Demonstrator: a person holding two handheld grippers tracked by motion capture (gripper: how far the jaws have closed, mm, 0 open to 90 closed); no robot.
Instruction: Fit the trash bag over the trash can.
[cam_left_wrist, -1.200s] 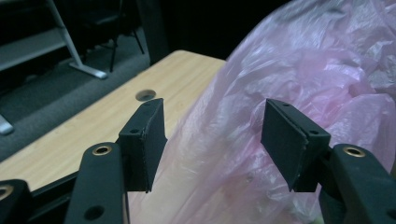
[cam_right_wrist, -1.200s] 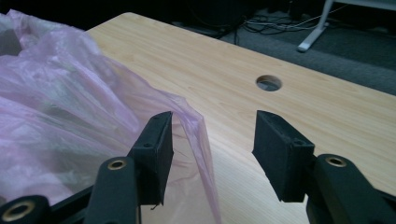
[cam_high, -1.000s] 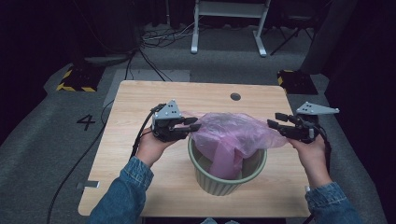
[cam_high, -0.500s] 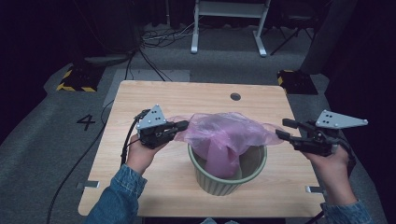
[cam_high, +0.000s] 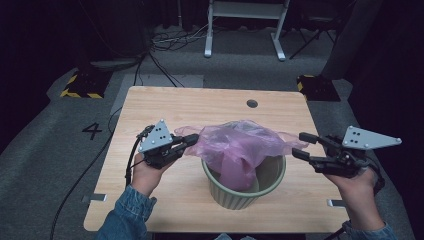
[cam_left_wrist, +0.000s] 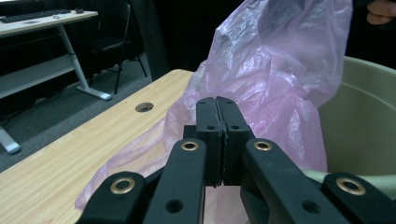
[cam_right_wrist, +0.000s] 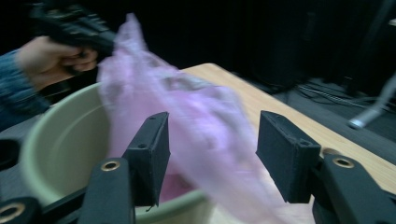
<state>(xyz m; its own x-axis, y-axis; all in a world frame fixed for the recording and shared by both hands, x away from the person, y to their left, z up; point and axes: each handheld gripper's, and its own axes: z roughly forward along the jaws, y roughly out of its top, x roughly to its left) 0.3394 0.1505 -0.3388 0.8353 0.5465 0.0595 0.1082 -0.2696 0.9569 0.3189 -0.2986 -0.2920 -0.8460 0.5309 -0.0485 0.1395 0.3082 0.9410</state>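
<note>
While pinched at one hem by the left claw, shut tight on the film with its jaws flat together, pink bag: stretched from that claw across to the right claw, draped over and partly hanging down into the green bin directly between the two claws and a little below them. Right claw: agape, jaws just been opening, far hem of the film lying loose between the pads, pressed by neither. Handling, by estimate: near weightless, limp, crinkly, slick; no shape of its own, prone to slipping from a shallow pinch, to clinging, to tearing under a sharp tug. Best hold: at the hem, a doubled fold deep between the pads, one hold per side, opposite each other, for spreading the mouth over the rim. Bin: light plastic by the look, rigid, likely to slide or tip on the worktop if dragged by the bag. Other items: round cable hole in the worktop, well beyond both claws; on the floor past it, white desk frame, loose cables, yellow-and-black striped block far outboard of the left claw. Obstructions: none between claws and rim; own trailing cable behind the left claw, clear of the bag.
</note>
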